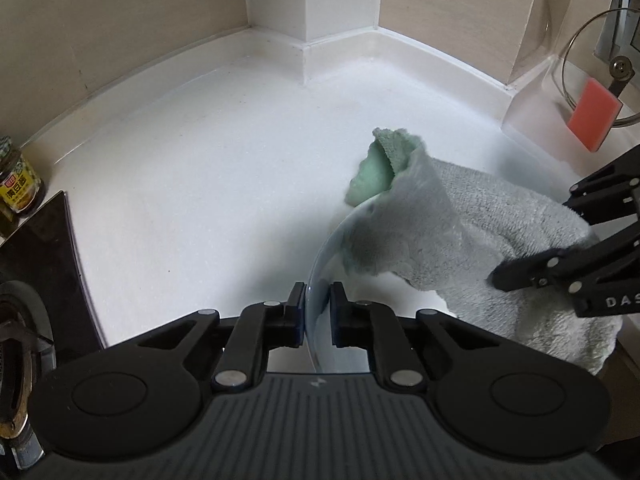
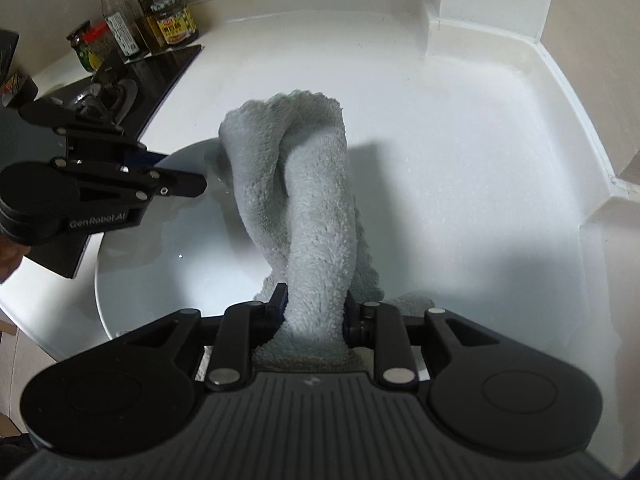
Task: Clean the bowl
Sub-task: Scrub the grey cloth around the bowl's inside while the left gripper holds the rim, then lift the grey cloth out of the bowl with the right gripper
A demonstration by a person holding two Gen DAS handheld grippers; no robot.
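A white bowl (image 2: 168, 264) sits on the white counter. My left gripper (image 1: 318, 304) is shut on the bowl's rim (image 1: 316, 280), one finger inside and one outside; it also shows in the right wrist view (image 2: 184, 178) at the bowl's far left edge. My right gripper (image 2: 314, 308) is shut on a grey fluffy towel (image 2: 304, 200) that drapes from the jaws across the bowl's right side and over its far rim. In the left wrist view the towel (image 1: 460, 232) covers much of the bowl, with a green side (image 1: 376, 172) at its far end, and my right gripper (image 1: 532, 248) comes in from the right.
A black stovetop with a burner (image 2: 120, 92) lies left of the bowl, with sauce jars and bottles (image 2: 172, 24) behind it. A clear rack with a pink sponge (image 1: 592, 116) and a glass lid (image 1: 600, 64) stands at the right. The white backsplash corner (image 1: 308, 40) is behind.
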